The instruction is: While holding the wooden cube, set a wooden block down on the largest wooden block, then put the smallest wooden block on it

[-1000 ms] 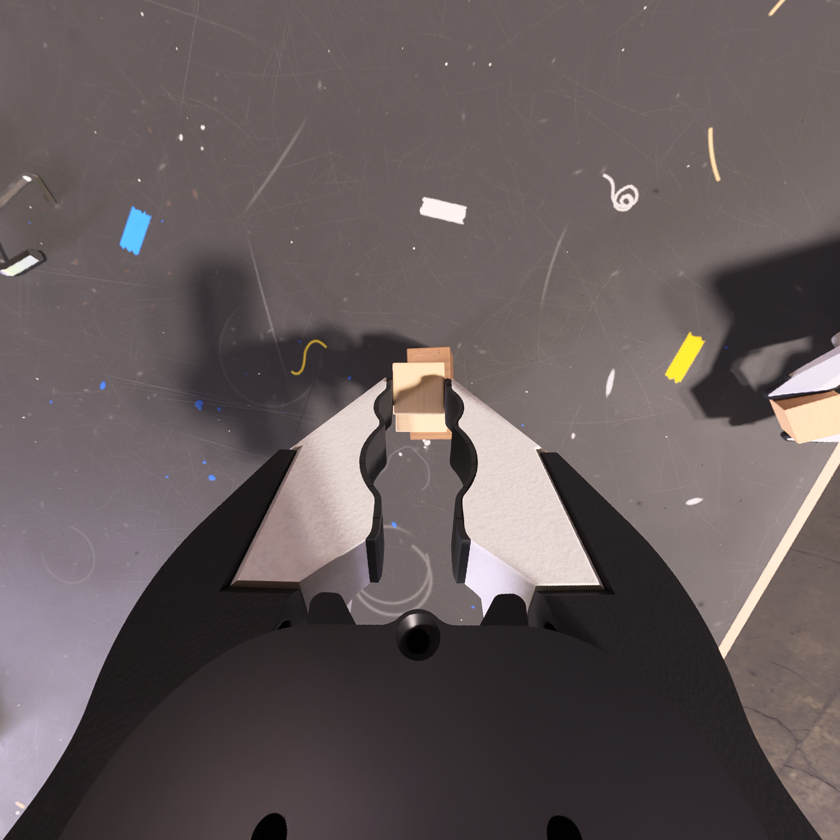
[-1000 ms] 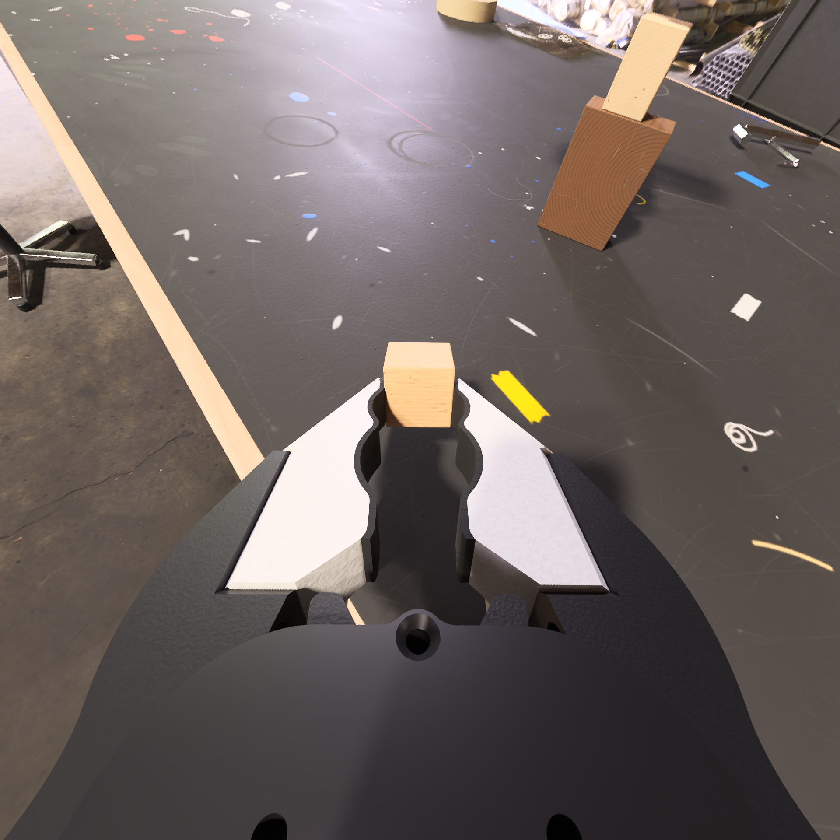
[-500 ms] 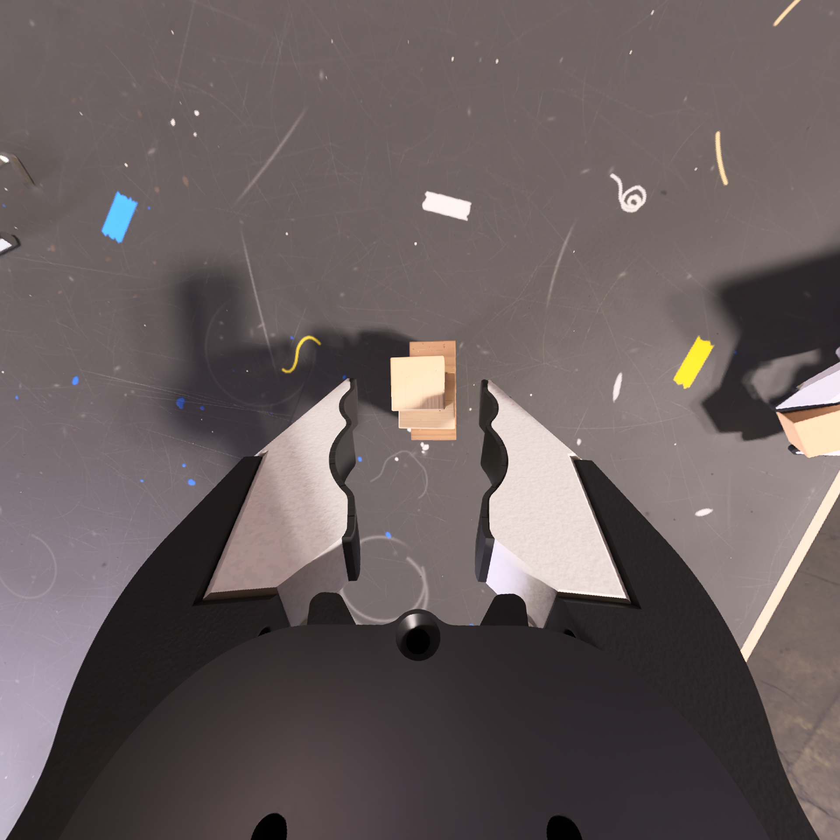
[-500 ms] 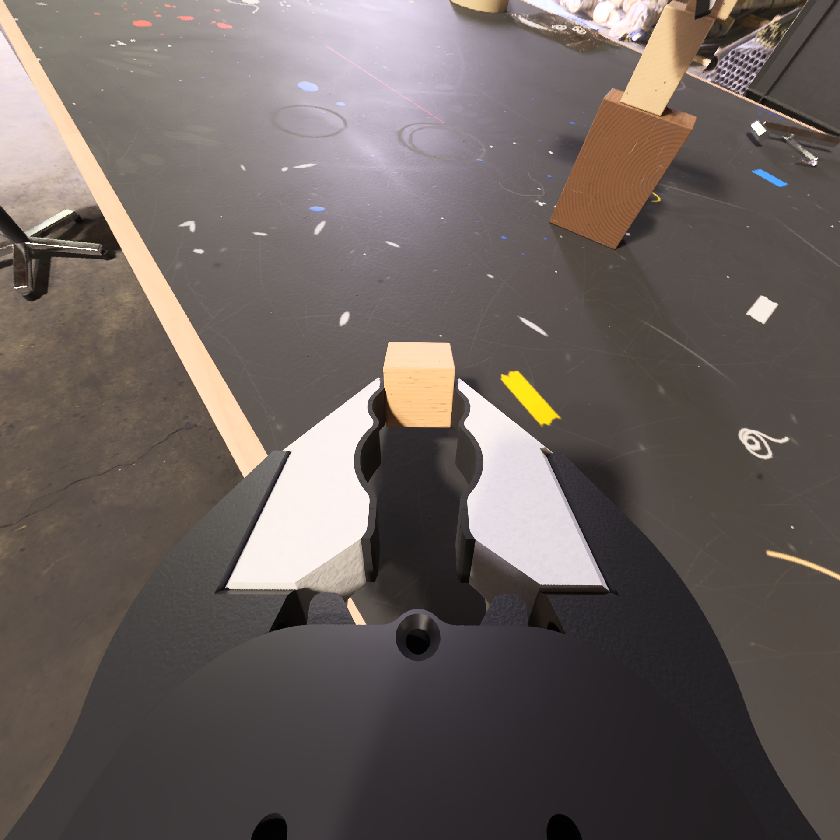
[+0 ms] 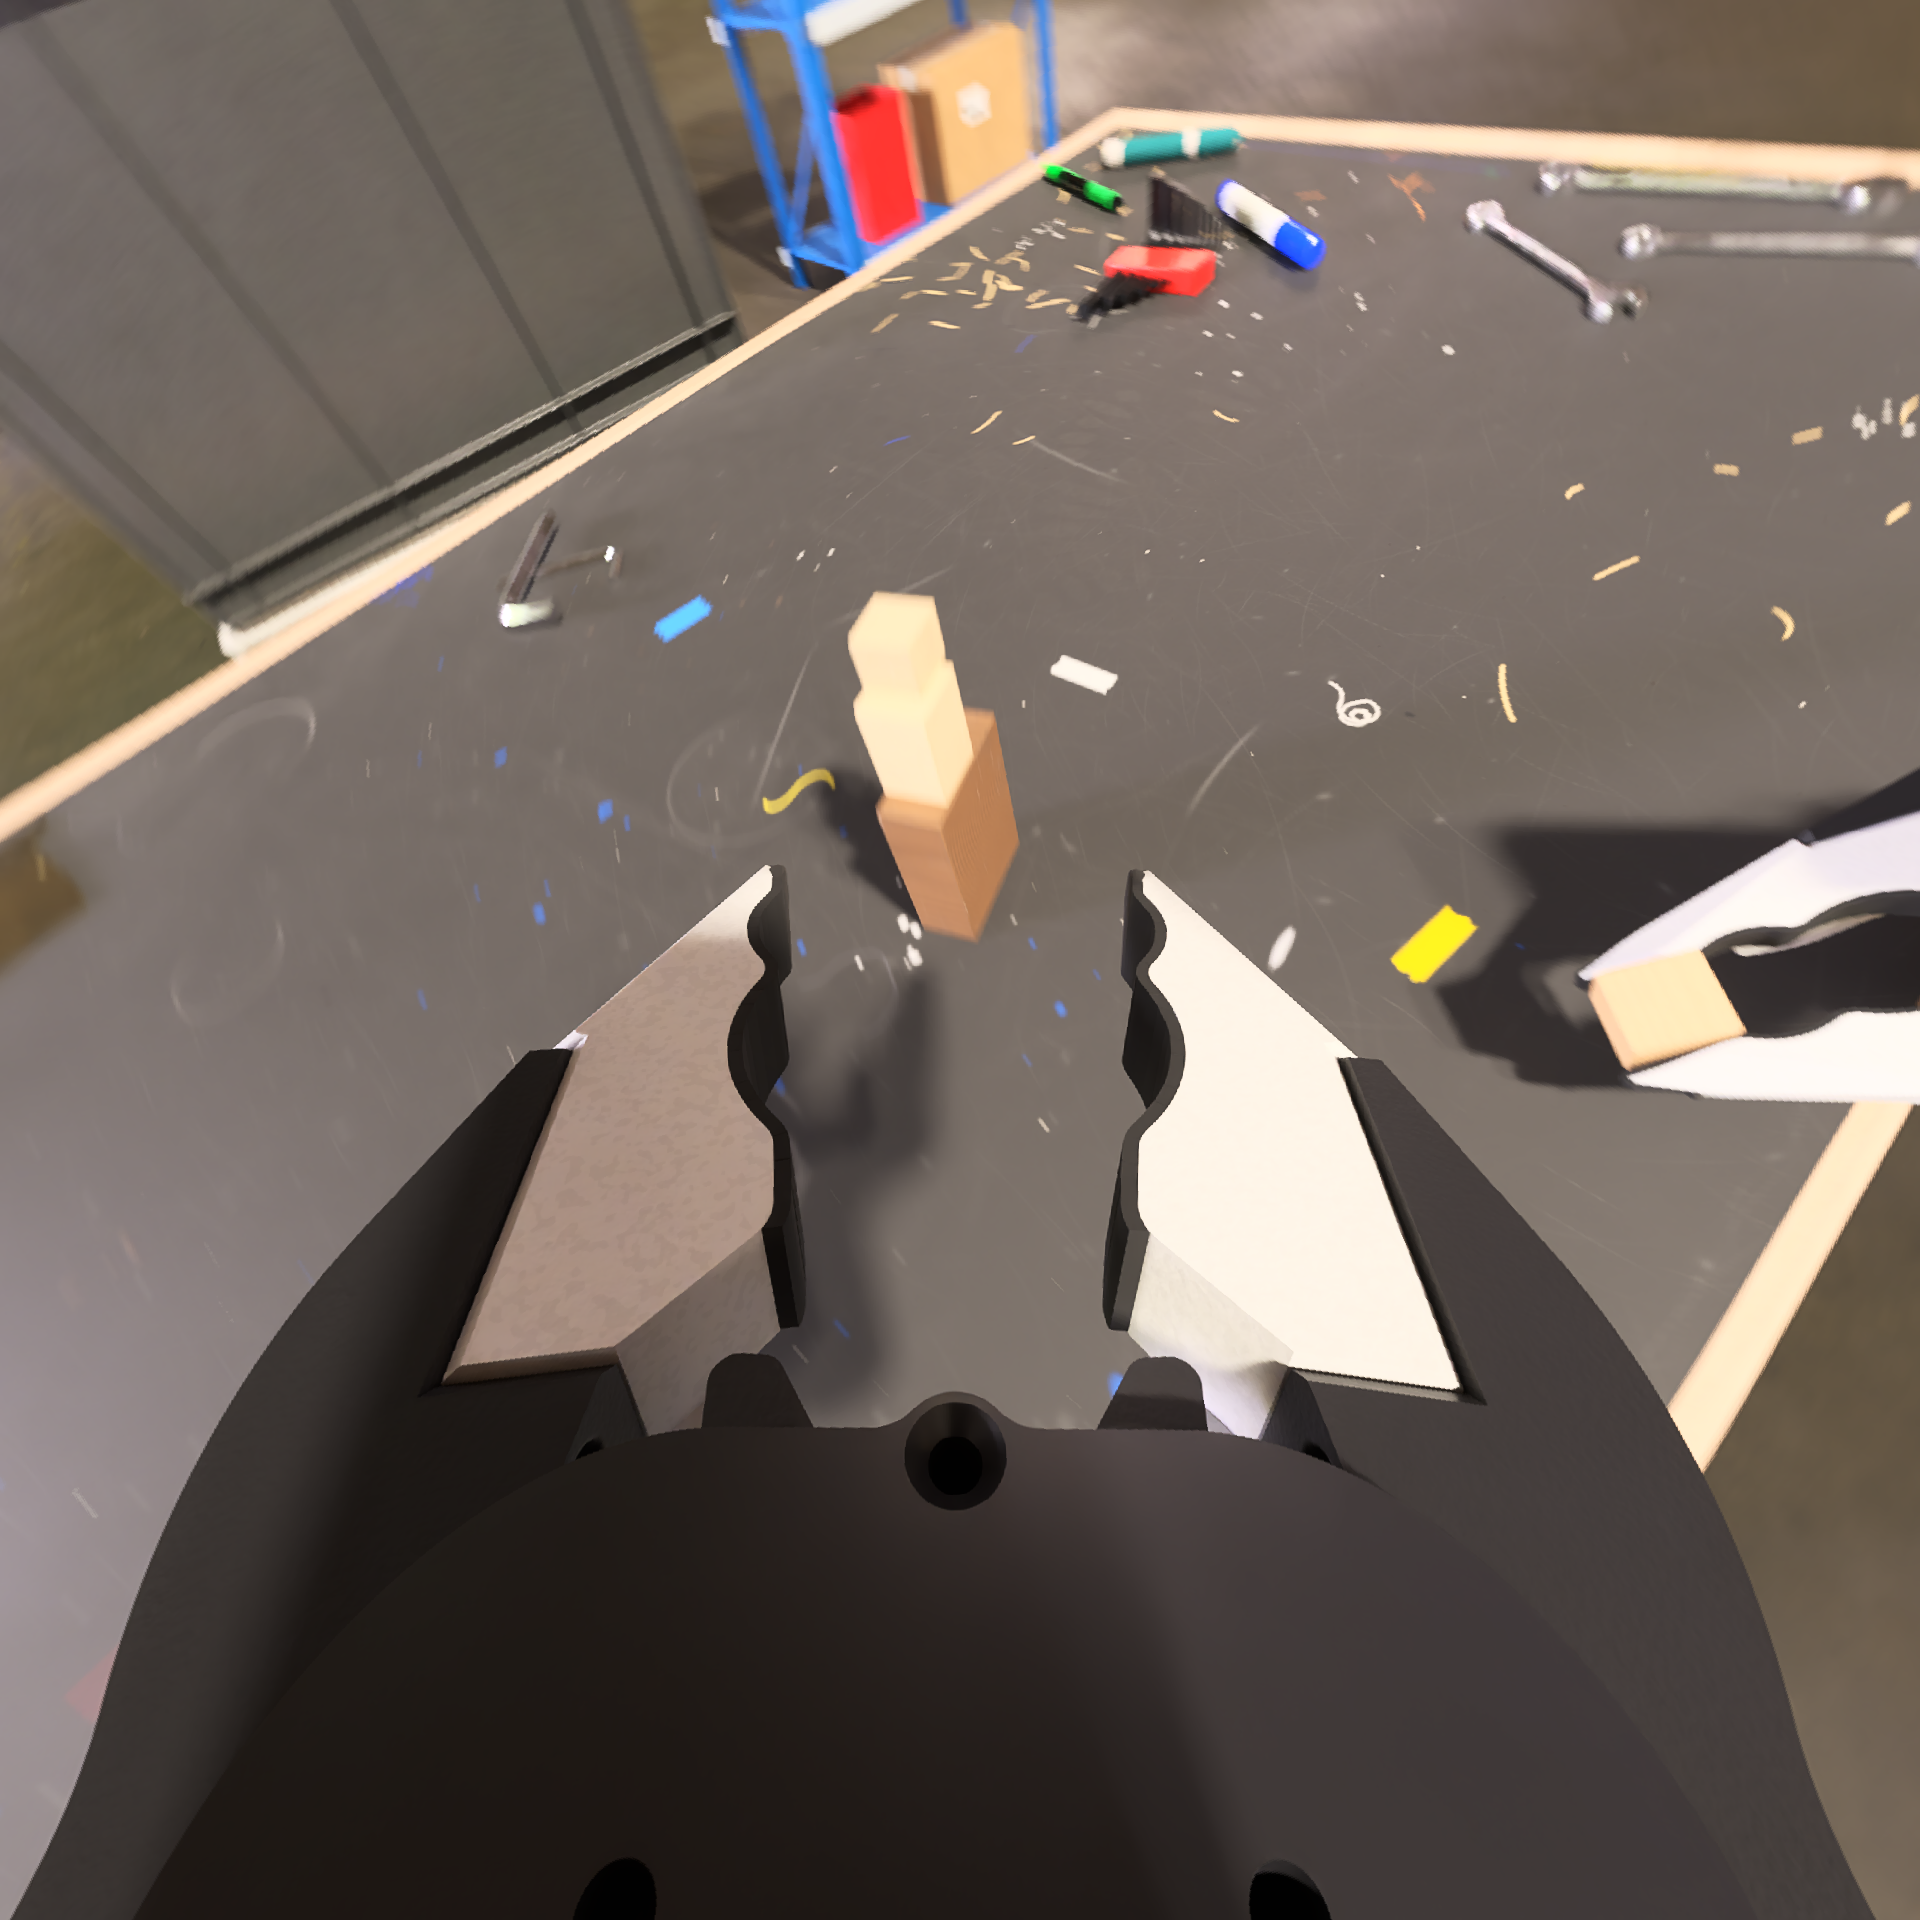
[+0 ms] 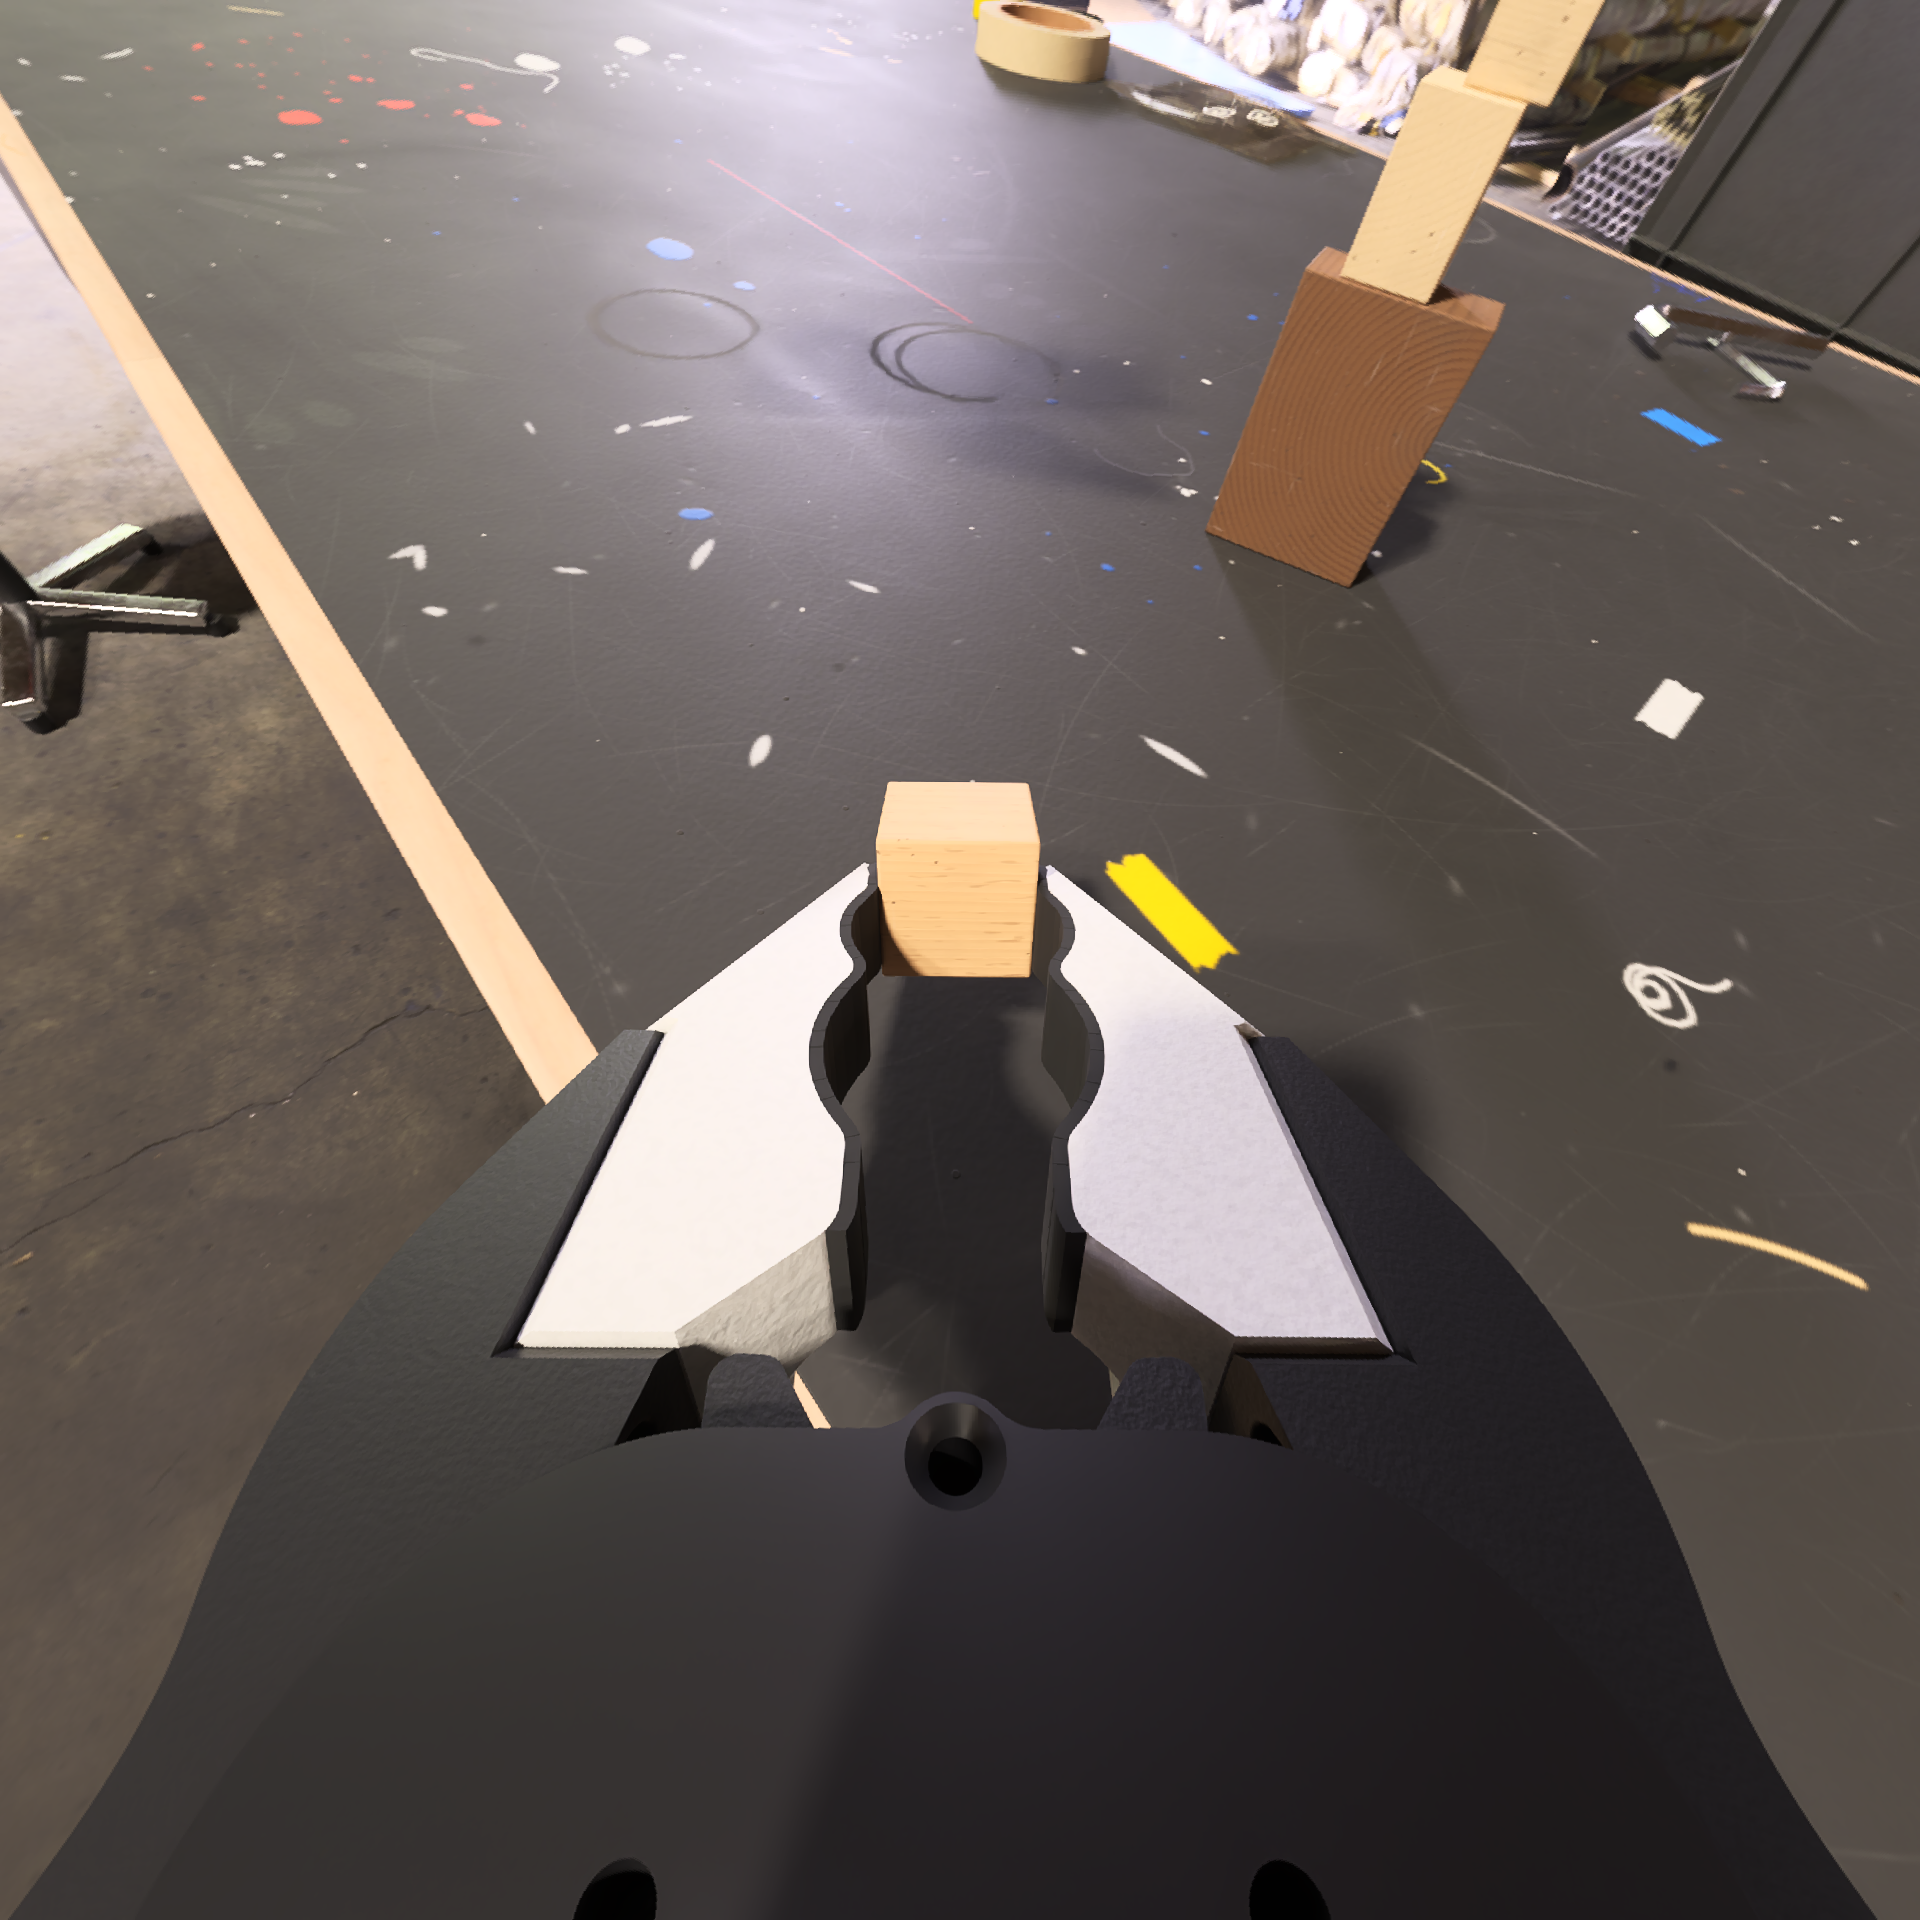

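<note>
My left claw (image 5: 954, 894) stood wide open and empty, low in the frame. Half a second before, it had been looking straight down with its jaws parted on either side of the stack; a second before, it had been shut on the small block. By now it had pulled back and tilted up, so the stack showed whole, just above and between the fingertips, apart from them. I judged the release had held and both stacking steps were done.

From the left wrist view the stack read clearly: the big block (image 5: 951, 831) stood on the tabletop (image 5: 1351, 499), brown and upright; the middle block (image 5: 914, 727) rested on its top, pale, set toward the left edge; the small block (image 5: 896, 629) sat on top of that. All three looked stacked in contact, though the view was a little blurred.

At the right edge of that frame my right claw (image 5: 1662, 1013) gripped the cube (image 5: 1662, 1010), well apart from the stack.

In the right wrist view the cube (image 6: 957, 878) sat clamped between the fingertips at mid-frame, over the tabletop near its wooden edge. The stack stood far off at upper right, the big block (image 6: 1351, 416) carrying the middle block (image 6: 1429, 187), the small block (image 6: 1527, 47) cut by the top edge.
</note>
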`<state>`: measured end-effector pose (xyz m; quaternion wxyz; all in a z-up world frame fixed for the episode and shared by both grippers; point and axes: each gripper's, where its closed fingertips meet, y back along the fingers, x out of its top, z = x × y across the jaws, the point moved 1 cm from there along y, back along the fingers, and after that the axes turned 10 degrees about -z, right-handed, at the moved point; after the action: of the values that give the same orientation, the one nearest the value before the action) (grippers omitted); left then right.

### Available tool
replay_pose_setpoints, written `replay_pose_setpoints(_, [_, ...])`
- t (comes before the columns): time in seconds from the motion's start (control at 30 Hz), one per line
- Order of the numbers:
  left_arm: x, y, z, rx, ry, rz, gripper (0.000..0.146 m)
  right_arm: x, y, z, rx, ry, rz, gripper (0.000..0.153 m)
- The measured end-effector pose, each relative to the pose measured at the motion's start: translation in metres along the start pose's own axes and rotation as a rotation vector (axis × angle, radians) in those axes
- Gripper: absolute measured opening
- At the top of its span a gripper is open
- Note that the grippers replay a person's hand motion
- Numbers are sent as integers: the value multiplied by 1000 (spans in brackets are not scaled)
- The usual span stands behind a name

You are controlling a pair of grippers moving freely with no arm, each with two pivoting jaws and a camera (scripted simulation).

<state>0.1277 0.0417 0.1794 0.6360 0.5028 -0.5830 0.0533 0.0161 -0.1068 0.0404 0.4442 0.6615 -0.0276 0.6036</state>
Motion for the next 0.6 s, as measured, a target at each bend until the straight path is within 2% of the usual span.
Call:
replay_pose_setpoints(0.13, [-87, 19, 29, 75, 246, 14, 68, 1, 0, 3, -14, -10, 3, 28])
replay_pose_setpoints(0.27, [-145, 28, 49, 187, 341, -54, 69, 3, -2, 5, -26, -3, 0, 28])
replay_pose_setpoints(0.4, [-156, 37, 59, 158, 387, -49, 71, 5, -2, 3, -32, 9, 1, 28])
replay_pose_setpoints(0.6, [-152, 30, 48, 167, 328, -127, 69, 2, -5, -3, -16, 18, -10, 28])
